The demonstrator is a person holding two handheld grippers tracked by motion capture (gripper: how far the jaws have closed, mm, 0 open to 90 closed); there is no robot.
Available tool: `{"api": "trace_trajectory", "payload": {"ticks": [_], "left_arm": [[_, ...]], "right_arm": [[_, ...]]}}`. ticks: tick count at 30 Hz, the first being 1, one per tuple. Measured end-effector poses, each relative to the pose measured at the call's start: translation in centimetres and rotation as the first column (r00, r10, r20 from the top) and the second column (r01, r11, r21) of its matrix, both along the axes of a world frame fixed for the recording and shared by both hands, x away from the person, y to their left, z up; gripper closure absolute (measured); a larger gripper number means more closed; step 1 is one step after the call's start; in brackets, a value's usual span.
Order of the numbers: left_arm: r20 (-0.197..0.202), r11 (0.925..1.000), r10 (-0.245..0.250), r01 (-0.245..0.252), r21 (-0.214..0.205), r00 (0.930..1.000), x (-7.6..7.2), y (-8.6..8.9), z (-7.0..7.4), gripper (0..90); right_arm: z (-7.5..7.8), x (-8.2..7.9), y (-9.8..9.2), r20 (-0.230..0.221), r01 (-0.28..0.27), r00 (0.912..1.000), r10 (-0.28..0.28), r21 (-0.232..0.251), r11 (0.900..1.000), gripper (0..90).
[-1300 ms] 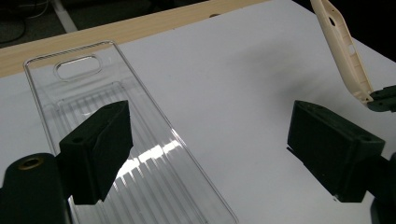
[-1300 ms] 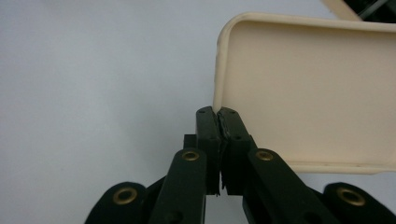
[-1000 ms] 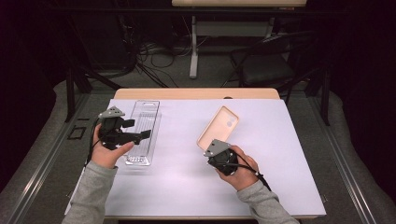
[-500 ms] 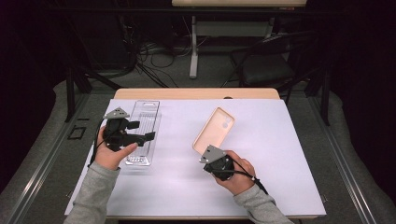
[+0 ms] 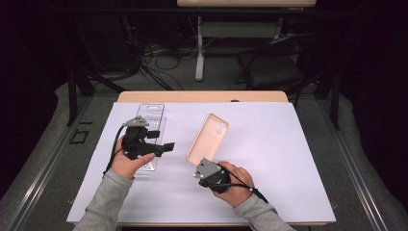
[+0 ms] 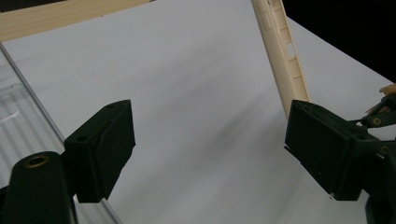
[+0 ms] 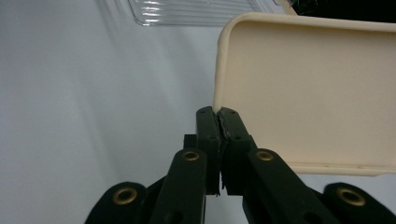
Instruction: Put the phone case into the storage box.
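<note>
A cream phone case (image 5: 208,138) is held tilted above the white sheet, its hollow side up. My right gripper (image 5: 196,166) is shut on its near corner; in the right gripper view the jaws (image 7: 218,116) pinch the rim of the case (image 7: 317,93). My left gripper (image 5: 161,140) hovers open over the near end of a clear plastic package (image 5: 150,118), pointing toward the case. In the left gripper view the open gripper (image 6: 210,140) has nothing between its jaws, and the case's edge (image 6: 280,51) stands close behind the right jaw.
A white sheet (image 5: 288,159) covers most of the wooden table (image 5: 202,96). The clear package (image 7: 196,11) lies left of centre, lengthwise away from me. A chair (image 5: 279,67), table legs and cables stand on the dark floor beyond the far edge.
My right gripper has carried the phone case leftward, toward the left gripper. My left gripper has shifted a little to the right and stays open.
</note>
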State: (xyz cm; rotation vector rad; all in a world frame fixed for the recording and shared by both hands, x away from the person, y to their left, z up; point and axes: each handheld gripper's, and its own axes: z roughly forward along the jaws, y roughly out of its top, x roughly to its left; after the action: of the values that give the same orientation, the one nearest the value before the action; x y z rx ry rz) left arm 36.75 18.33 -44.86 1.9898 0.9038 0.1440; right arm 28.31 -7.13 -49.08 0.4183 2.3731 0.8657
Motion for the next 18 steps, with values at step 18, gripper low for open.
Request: {"api": "trace_trajectory", "payload": {"ticks": [18], "left_arm": [[-0.087, 0.9988, -0.015, 0.011, -0.047, 0.9961, -0.5, -1.4, -0.5, 30.8]], "right_arm": [[-1.1, -1.0, 1.7, 0.011, -0.054, 0.9985, 0.054, -0.035, 0.9979, 88.6]]}}
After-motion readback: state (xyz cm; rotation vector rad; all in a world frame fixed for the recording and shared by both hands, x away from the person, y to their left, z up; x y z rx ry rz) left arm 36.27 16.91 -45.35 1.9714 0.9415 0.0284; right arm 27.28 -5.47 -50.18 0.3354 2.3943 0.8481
